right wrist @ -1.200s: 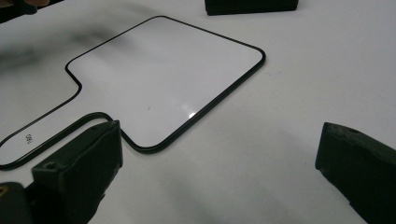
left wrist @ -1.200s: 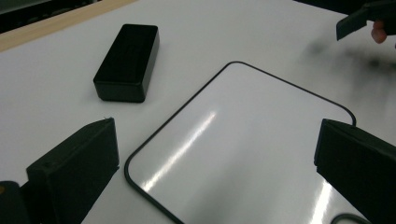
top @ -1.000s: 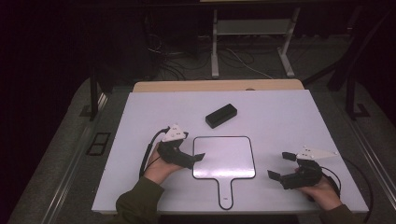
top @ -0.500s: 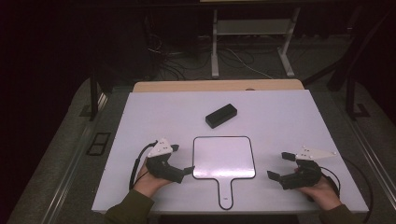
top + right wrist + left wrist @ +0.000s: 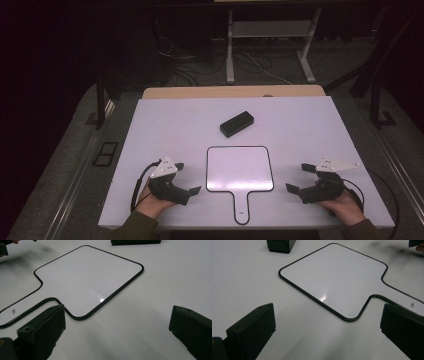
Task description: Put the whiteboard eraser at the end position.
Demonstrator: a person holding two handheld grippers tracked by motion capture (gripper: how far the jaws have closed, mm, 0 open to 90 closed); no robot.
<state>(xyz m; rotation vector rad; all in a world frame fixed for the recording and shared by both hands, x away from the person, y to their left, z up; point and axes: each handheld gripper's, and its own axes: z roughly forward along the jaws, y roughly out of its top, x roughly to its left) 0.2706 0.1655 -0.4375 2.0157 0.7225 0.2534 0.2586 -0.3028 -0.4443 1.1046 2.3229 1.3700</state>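
At a white table (image 5: 310, 125), the left gripper (image 5: 186, 179), jaws spread and empty, sits at nine o'clock of the paddle-shaped whiteboard (image 5: 240, 167); since a second ago it has drawn back from the board's edge. The board lies flat at table centre, a black eraser (image 5: 236, 123) at its twelve o'clock. The right gripper (image 5: 300, 179), likewise agape, waits at three o'clock, unmoved. Thin and flat, the board may slide rather than lift.

One white paddle-shaped board (image 5: 240, 167) near centre; one black block (image 5: 237, 123) beyond it; two hand-held grippers, left gripper (image 5: 186, 179) and right gripper (image 5: 299, 177); one white table (image 5: 165, 125).
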